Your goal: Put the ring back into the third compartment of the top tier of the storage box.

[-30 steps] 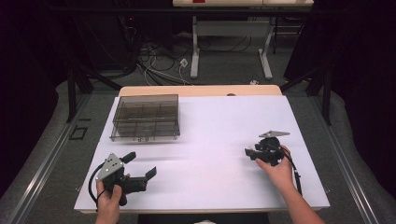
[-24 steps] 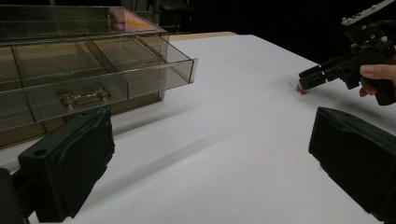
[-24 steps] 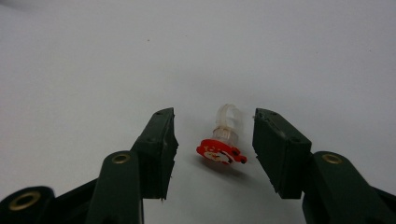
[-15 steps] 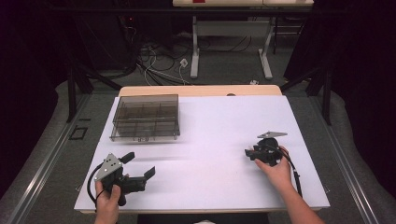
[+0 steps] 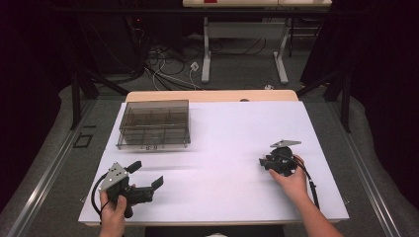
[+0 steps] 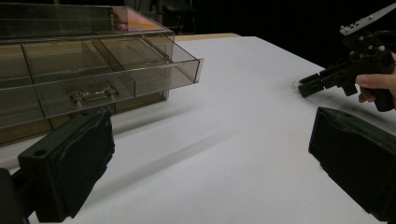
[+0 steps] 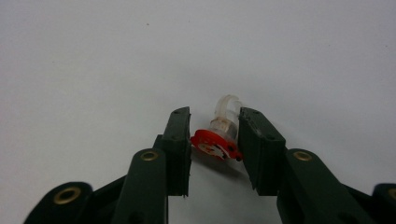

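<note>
A small piece [image 7: 212,143] with a red disc and a clear curved plastic stem lies on the white table sheet [image 5: 222,148]. My right gripper [image 7: 215,116] has just been closing. Its pads now press on that piece from both sides. In the high view the right gripper [image 5: 264,163] sits low on the sheet at the right, and it also shows in the left gripper view [image 6: 303,87]. My left gripper [image 5: 146,174] is at the front left, held above the sheet. Its jaws stand wide open with nothing between them [image 6: 210,172].
A smoky clear plastic drawer box [image 5: 154,123] with several compartments stands at the back left. Its drawer [image 6: 93,70] is pulled partly out toward the left gripper. The table's wooden far edge [image 5: 212,95] borders dark floor with cables.
</note>
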Motion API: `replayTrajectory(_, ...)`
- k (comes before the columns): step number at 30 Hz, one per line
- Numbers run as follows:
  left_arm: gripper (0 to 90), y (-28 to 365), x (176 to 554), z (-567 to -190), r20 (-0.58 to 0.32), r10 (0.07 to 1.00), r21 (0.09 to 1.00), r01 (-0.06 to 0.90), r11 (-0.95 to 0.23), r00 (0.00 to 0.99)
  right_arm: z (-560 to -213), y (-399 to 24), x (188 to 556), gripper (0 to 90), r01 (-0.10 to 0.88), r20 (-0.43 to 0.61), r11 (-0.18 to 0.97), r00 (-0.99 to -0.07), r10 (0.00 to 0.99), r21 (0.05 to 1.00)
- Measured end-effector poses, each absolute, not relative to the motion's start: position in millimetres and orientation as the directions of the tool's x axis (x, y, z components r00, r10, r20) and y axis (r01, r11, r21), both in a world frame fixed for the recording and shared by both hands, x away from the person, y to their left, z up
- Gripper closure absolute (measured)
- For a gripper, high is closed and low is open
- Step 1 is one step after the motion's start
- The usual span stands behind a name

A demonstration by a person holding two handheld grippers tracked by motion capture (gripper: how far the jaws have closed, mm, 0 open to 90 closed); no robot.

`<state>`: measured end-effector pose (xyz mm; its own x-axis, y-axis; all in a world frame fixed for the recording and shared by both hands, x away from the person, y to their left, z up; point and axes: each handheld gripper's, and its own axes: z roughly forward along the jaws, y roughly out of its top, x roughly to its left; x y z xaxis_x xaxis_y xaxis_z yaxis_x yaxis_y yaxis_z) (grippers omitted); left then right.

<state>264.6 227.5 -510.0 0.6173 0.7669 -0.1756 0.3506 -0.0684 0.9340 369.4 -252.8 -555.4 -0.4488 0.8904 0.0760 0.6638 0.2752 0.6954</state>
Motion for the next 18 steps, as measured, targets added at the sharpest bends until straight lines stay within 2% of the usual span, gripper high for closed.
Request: replayTrajectory(18, 0.5, 228.3, 264.6, -509.8, -0.18, 0.766, 0.934, 0.351, -0.063, 0.617, -555.7, -252.4, 368.8, 67.2, 0.66, 0.073, 0.283, -0.457, 0.887, 0.695)
